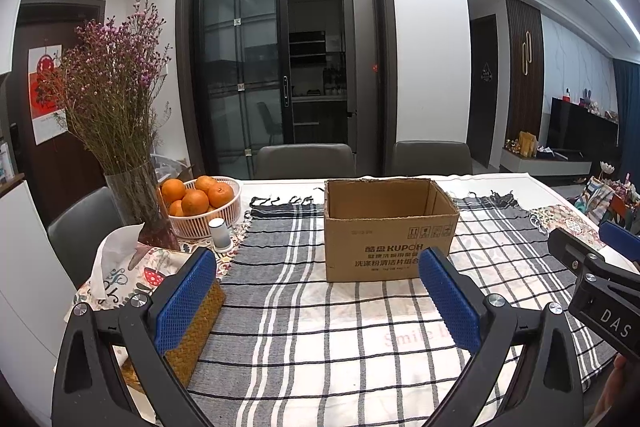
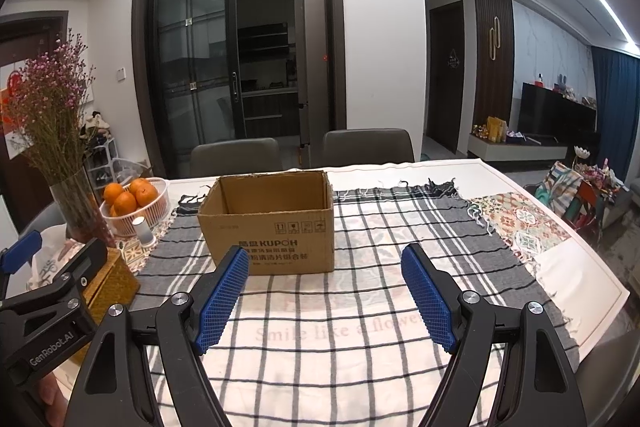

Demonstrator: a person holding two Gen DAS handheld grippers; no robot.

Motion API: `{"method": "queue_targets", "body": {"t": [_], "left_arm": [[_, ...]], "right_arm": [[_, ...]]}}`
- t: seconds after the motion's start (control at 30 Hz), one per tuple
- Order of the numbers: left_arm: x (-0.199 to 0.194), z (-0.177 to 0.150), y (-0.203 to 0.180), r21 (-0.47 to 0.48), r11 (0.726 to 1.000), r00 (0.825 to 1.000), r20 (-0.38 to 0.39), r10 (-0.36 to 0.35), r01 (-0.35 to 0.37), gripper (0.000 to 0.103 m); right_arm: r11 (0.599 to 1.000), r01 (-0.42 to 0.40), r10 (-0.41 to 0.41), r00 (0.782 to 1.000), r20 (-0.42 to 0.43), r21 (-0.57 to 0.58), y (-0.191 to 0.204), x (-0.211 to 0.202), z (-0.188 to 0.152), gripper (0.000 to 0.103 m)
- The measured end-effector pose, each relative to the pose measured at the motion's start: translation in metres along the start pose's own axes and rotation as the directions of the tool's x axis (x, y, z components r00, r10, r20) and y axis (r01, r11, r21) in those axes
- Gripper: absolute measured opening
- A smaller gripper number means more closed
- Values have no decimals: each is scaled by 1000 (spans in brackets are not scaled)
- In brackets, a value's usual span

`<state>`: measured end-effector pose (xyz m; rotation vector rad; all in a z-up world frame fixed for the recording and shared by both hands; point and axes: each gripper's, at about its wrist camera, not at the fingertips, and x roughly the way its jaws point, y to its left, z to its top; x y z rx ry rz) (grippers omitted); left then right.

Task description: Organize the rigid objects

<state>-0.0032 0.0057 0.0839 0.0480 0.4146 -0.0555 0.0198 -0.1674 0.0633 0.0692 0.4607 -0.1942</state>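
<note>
Checked cloth (image 1: 320,307), grey and white with fringed far edge, covers my table; dark glass doors (image 1: 240,67) beyond; open corrugated cardboard box (image 1: 384,231) (printed front) stands at the middle, oranges in a ribbed white basket (image 1: 224,215) far left; left gripper (image 1: 316,295) and right gripper (image 2: 326,291) both spread, holding nothing.

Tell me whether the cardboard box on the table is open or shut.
Open. The cardboard box stands upright on the checked cloth with no flaps over its top; its inner walls show. Its floor is hidden.
</note>
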Motion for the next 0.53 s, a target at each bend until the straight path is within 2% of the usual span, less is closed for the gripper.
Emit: {"method": "queue_targets", "body": {"t": [0.53], "left_arm": [[0,0,0,2,1000,1000,-8,-8,8,103]], "right_arm": [[1000,-2,2,1000,-3,3,1,0,-1,80]]}}
